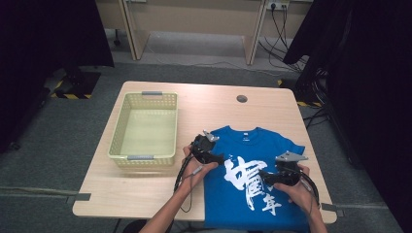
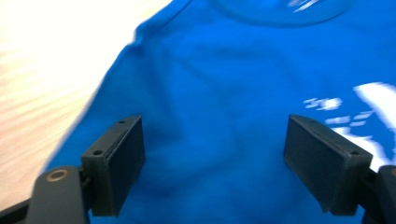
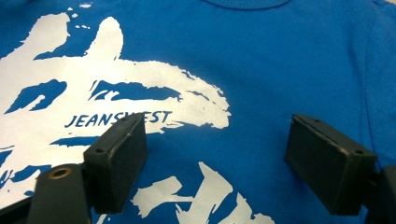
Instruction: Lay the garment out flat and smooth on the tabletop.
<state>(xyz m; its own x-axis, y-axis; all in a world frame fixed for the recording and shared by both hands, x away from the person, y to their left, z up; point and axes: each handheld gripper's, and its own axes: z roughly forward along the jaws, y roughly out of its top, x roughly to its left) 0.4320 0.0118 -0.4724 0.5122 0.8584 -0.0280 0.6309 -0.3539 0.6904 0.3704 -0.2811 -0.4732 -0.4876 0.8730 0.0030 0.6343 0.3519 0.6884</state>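
I stand at the near edge of a pale wooden surface [image 1: 204, 104] with rounded corners and a small round grommet [image 1: 242, 98] near its far edge. A blue shirt [image 1: 252, 194] with white brush lettering lies flat at the near right part of the surface, collar toward the far edge, hem hanging over the near edge. A yellow-green basket [image 1: 144, 127] with grey handles sits at the left side, its long side running from far to near, well apart from the shirt's sleeve.

My left tool [image 1: 219, 158] hovers over the shirt's left shoulder, near the sleeve; in the left gripper view its jaws stand spread, with bare blue cloth between them and nothing pinched. My right tool [image 1: 265, 177] is over the right part of the print; in the right gripper view its jaws are spread too, above the white lettering, where small blue letters read JEANSWEST, pinching nothing.

The floor [image 1: 58, 141] around is grey carpet. Black curtains [image 1: 46, 34] hang at both sides of the room. Beyond the surface stands a light wooden desk [image 1: 194, 19], with cables [image 1: 279, 36] trailing down to the floor at the far right. Yellow-black tape [image 1: 73, 95] marks the floor at the left.
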